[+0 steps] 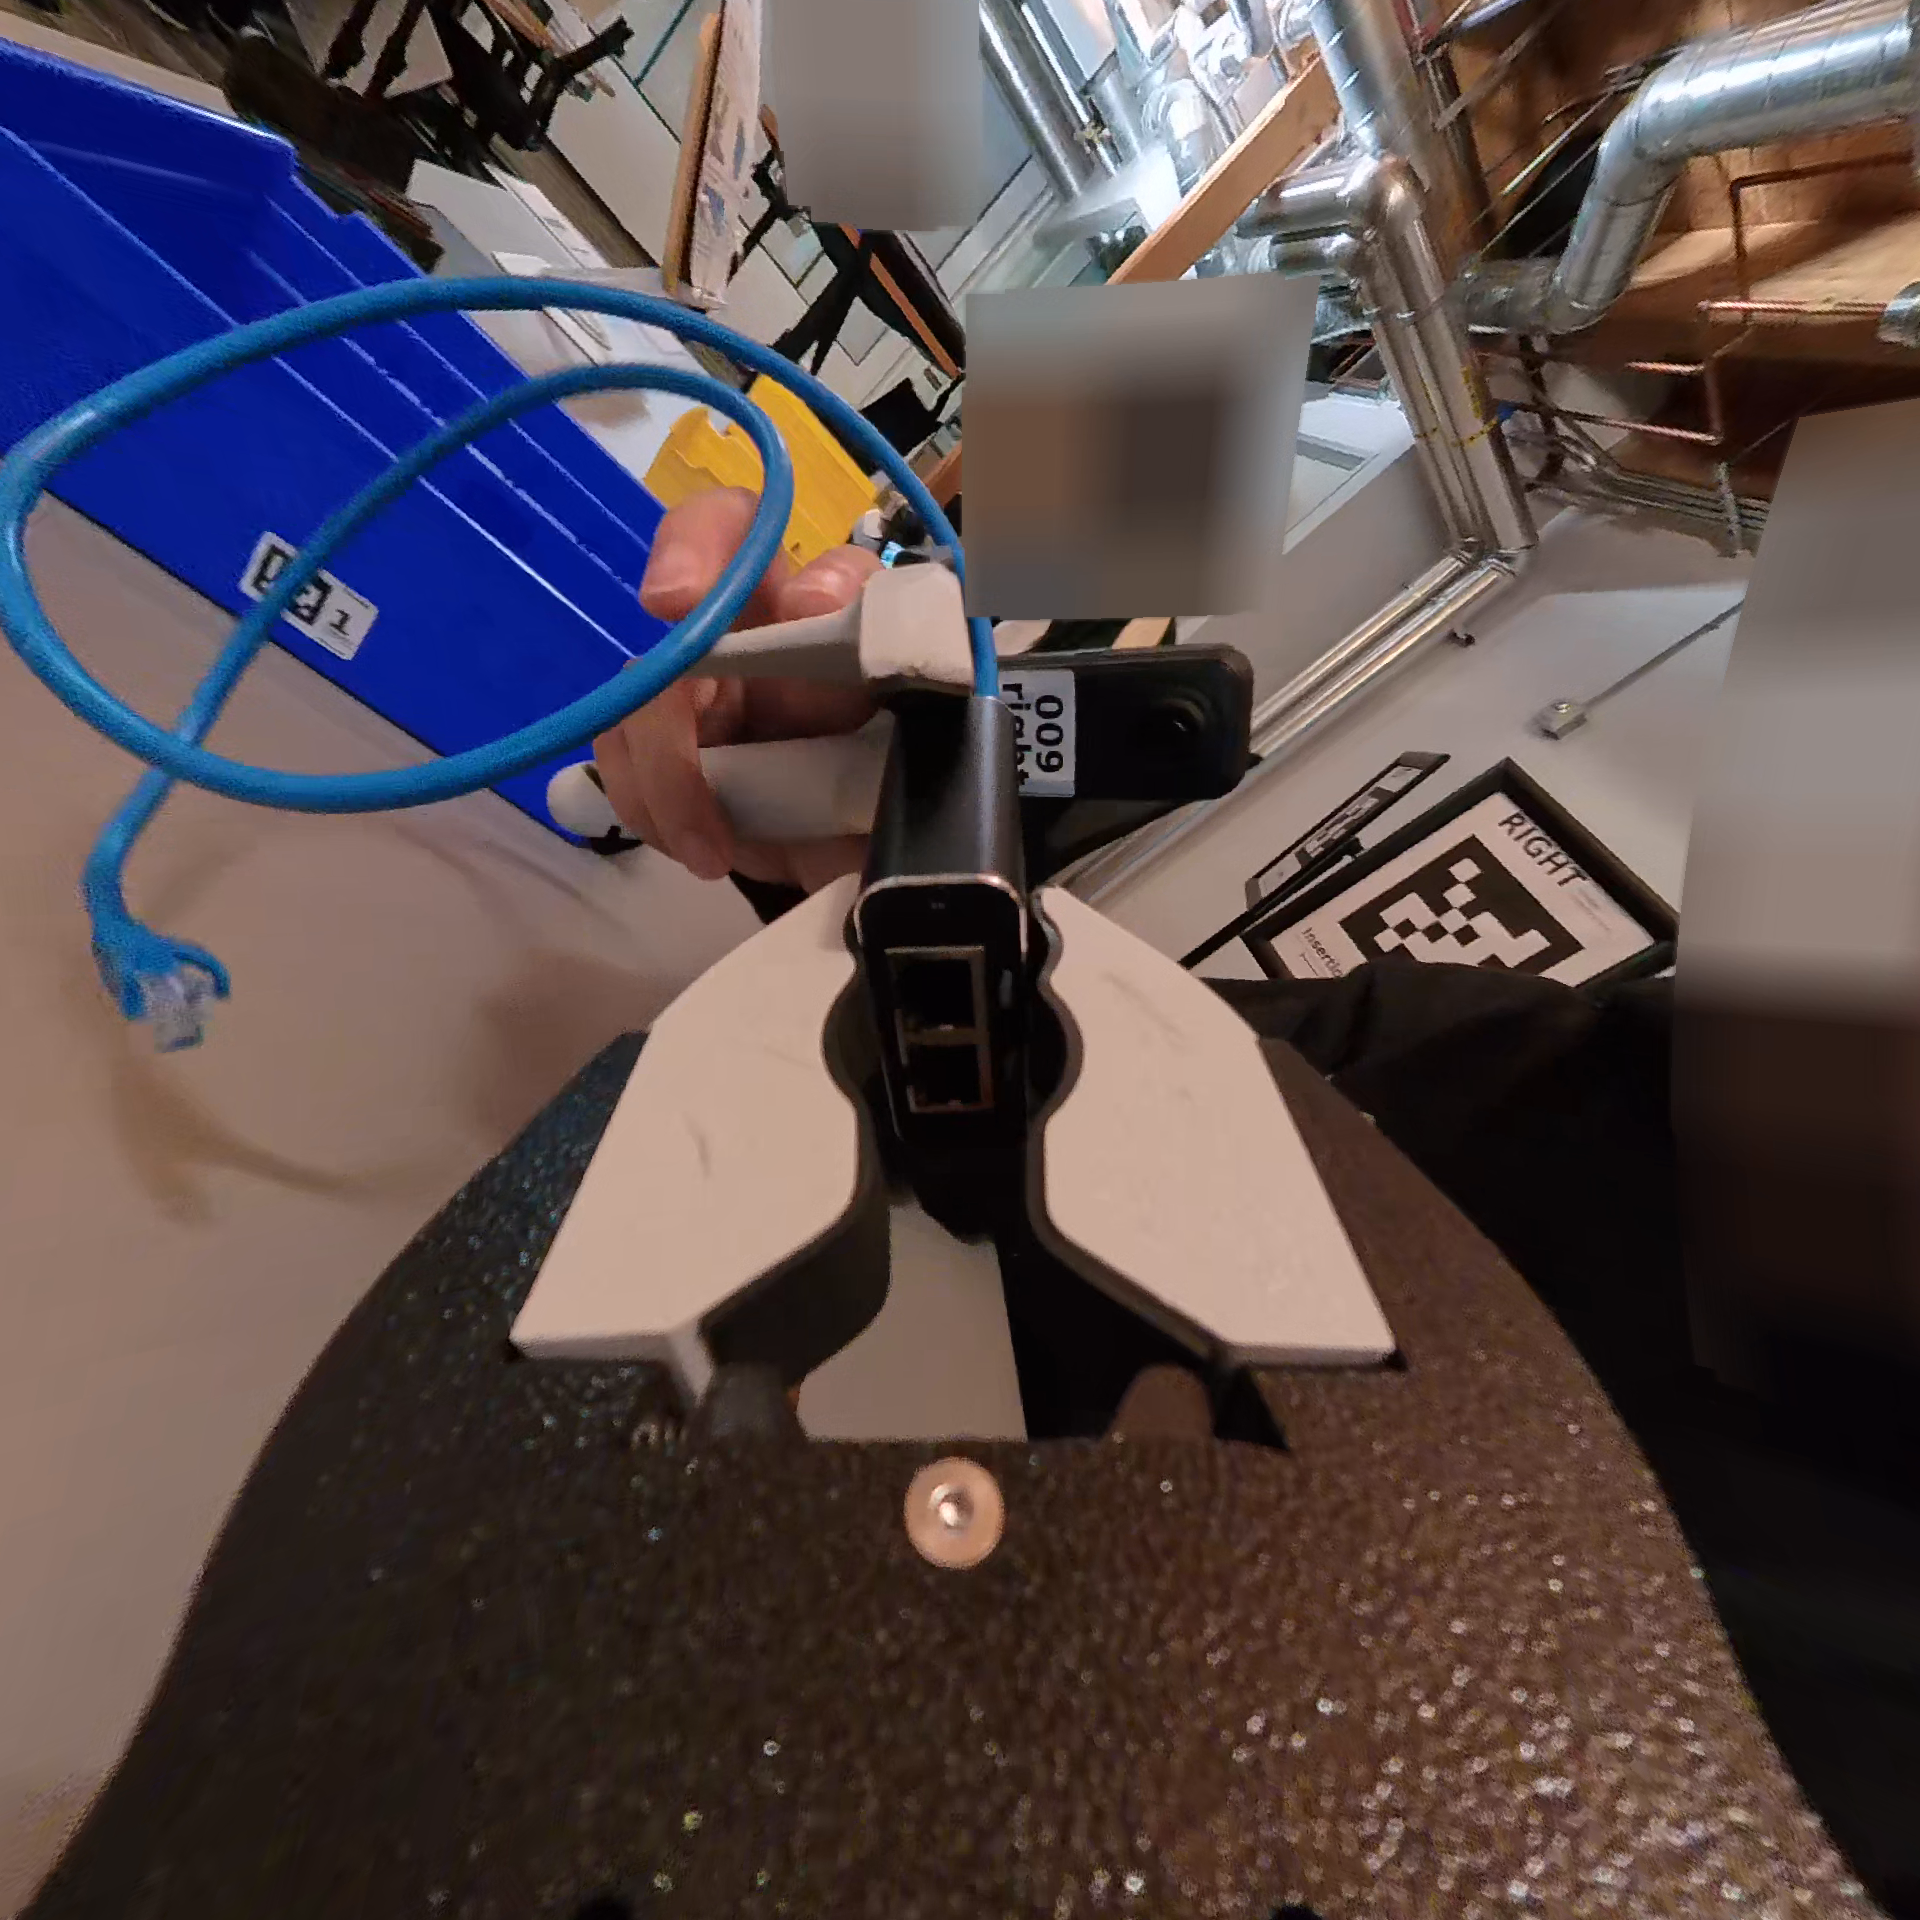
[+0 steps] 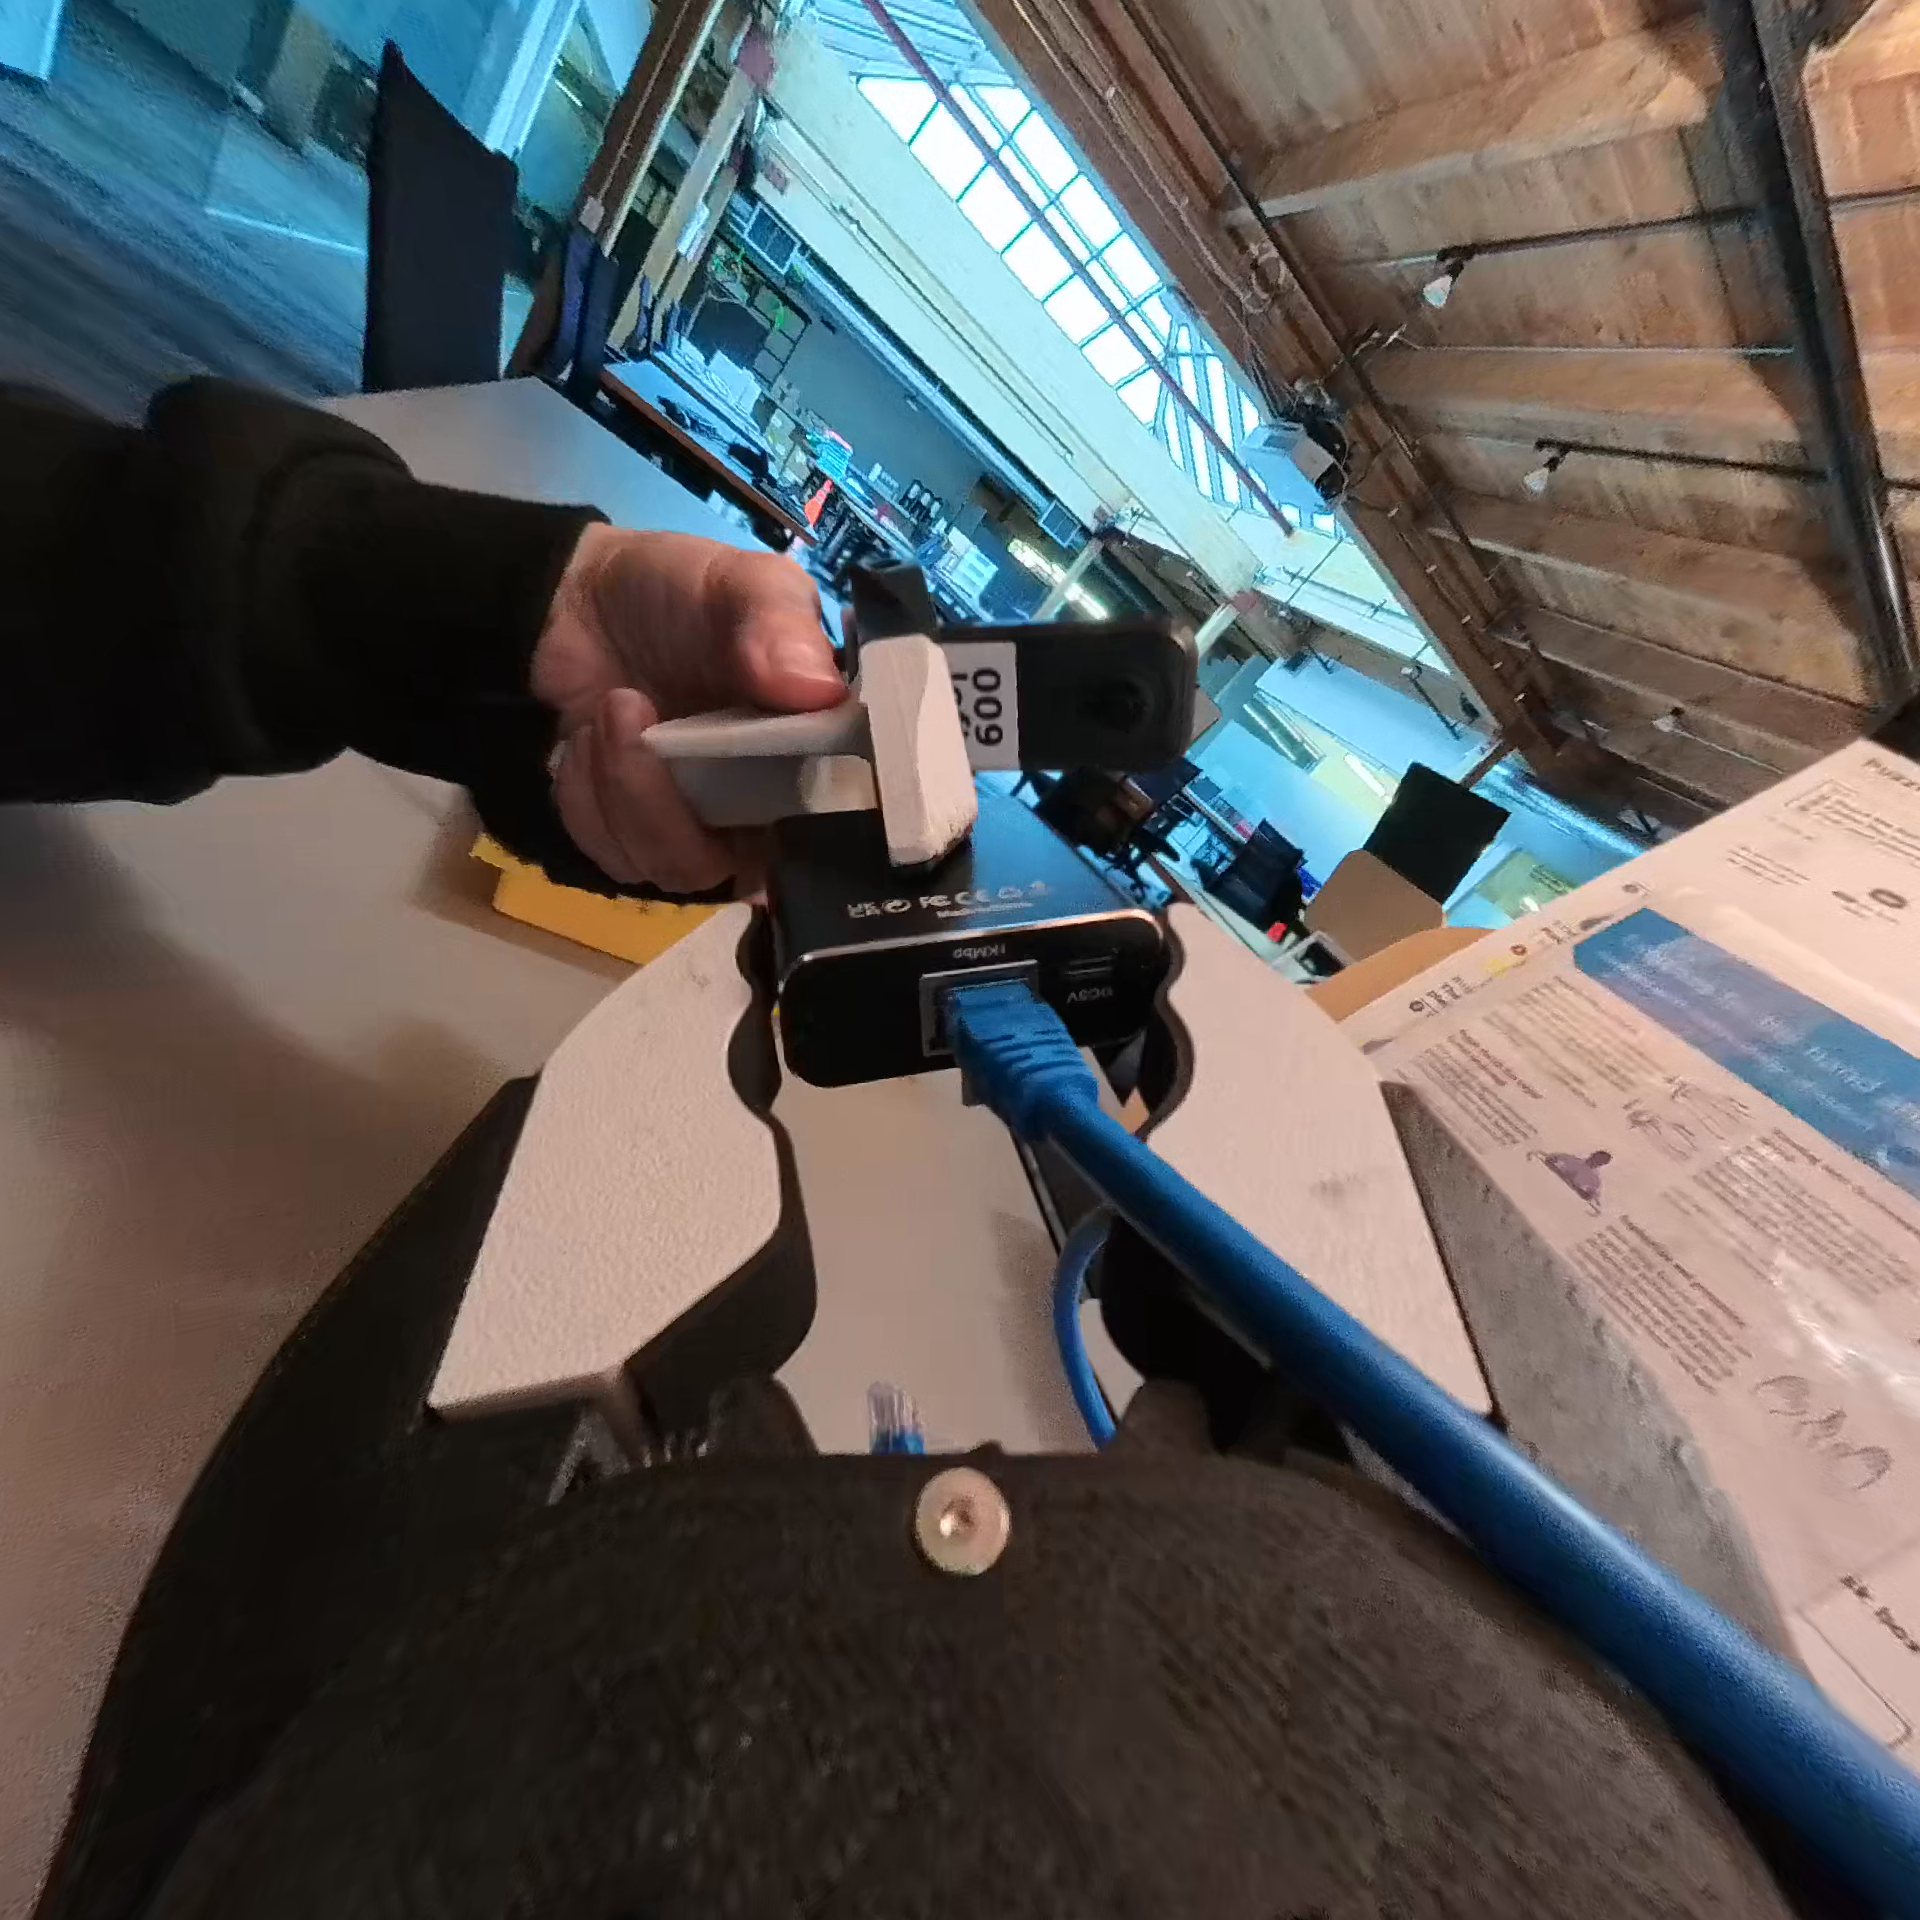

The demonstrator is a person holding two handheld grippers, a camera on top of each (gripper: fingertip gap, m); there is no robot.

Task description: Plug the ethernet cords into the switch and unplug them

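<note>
Done: one plug of the blue ethernet cord (image 2: 1299, 1278) sits in the single port on the end of the black switch (image 2: 935, 935) that faces the right wrist camera.
Left: the twin ports (image 1: 940, 1029) on the opposite end are empty. The cord's free plug (image 1: 156, 987) dangles over the worktop (image 1: 260, 1247) in front of the blue bin (image 1: 260, 416). Further plugging and all the unplugging appear to remain.
Switch location: held in the air between the two grippers, clear of the worktop.
Left gripper (image 1: 940, 925): jaws pinching the switch across its flat faces.
Right gripper (image 2: 961, 940): jaws closely flank the corded end, with the cord running out between them. I cannot tell whether they are in firm contact.
Hand pose: a dark-sleeved hand (image 2: 675, 707) grasps the left gripper's handle, and the two grippers point at each other.
</note>
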